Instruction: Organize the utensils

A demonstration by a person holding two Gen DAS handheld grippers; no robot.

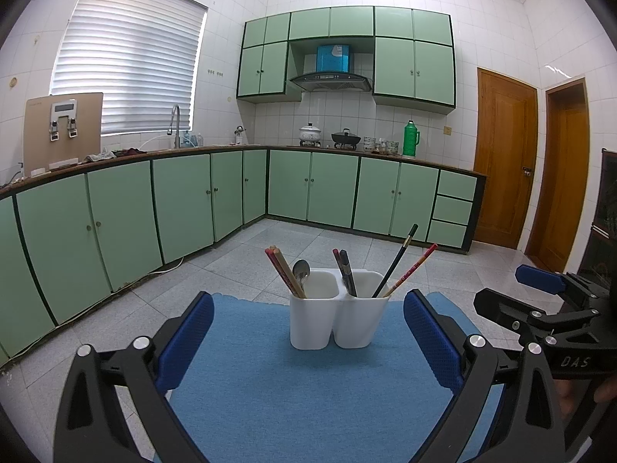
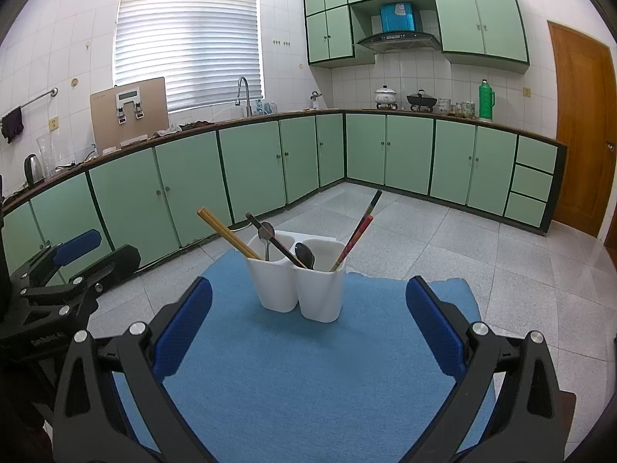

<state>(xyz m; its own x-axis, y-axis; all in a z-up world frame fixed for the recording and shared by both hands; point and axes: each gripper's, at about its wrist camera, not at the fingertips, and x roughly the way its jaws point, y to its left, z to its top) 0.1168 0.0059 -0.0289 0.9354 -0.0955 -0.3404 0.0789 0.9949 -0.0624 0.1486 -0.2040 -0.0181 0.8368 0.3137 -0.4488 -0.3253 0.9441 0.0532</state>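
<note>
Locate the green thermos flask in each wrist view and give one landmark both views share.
Left wrist view: the green thermos flask stands on the back counter, right of centre, just right of the bowls.
Right wrist view: the green thermos flask stands on the same counter, upper right, left of the wooden door.
Shared landmark: the range hood.
</note>
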